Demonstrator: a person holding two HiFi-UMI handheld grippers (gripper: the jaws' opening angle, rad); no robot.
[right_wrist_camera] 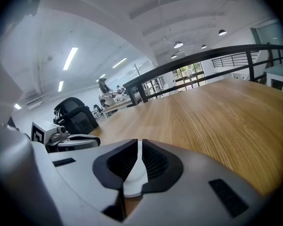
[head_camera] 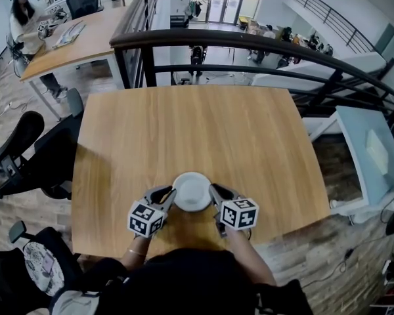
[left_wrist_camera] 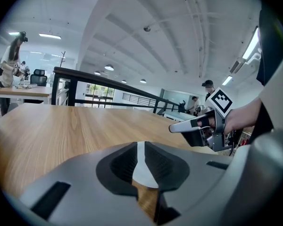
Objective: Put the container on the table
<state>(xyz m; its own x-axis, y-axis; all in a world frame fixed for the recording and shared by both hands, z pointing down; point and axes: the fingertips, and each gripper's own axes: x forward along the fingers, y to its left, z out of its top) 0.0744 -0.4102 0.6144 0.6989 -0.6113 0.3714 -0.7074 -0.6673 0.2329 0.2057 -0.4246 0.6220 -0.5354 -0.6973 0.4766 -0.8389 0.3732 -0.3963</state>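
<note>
gripping the white container [head_camera: 192,190] by opposite rims, the left claw [head_camera: 171,193] and right claw [head_camera: 213,190] were each clamped on it at the near edge of the desk [head_camera: 197,123]. the placing step looked in hand; next it likely needed level lowering onto bare wood ahead, then release.

Left gripper [head_camera: 171,197] and right gripper [head_camera: 215,195] have grey shells, black ribbed fingers [left_wrist_camera: 120,165], marker cubes [head_camera: 146,218].
</note>
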